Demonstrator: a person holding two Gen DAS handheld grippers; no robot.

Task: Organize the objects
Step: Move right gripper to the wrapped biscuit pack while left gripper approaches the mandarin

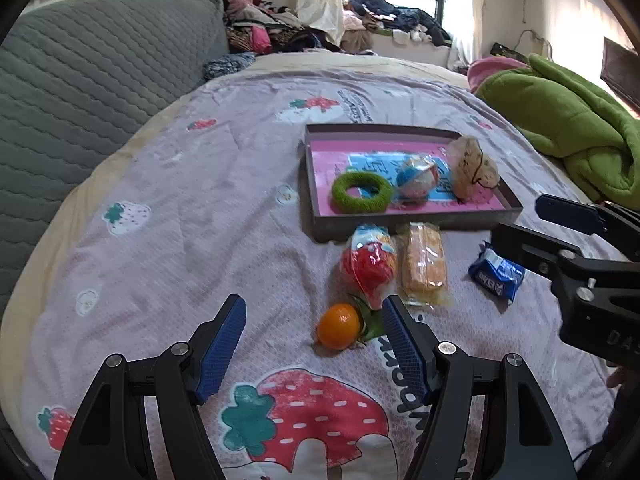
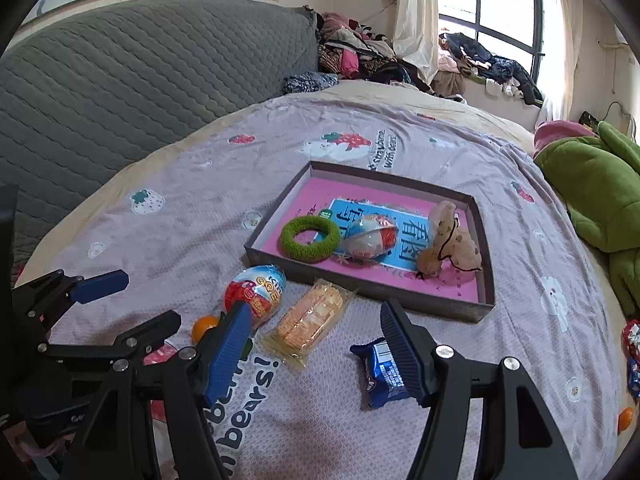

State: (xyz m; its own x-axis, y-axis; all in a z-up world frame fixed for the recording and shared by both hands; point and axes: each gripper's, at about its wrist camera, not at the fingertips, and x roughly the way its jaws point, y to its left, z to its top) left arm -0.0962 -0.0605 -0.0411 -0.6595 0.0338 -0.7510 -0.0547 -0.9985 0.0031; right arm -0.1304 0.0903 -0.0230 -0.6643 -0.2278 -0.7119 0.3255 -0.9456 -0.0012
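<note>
Both grippers hang over the bed with jaws apart and empty. The left gripper should straddle the orange fruit near the tray, pinching gently below its leaf; the right gripper should centre on the blue snack packet rightward.

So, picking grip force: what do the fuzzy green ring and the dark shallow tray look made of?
Fuzzy green ring: soft yarn or chenille, going by its matte, nubby pile. Dark shallow tray: probably cardboard, with thin, straight, matte walls and a printed pink liner.

Grey quilted headboard, green blanket, clothes heap
</note>
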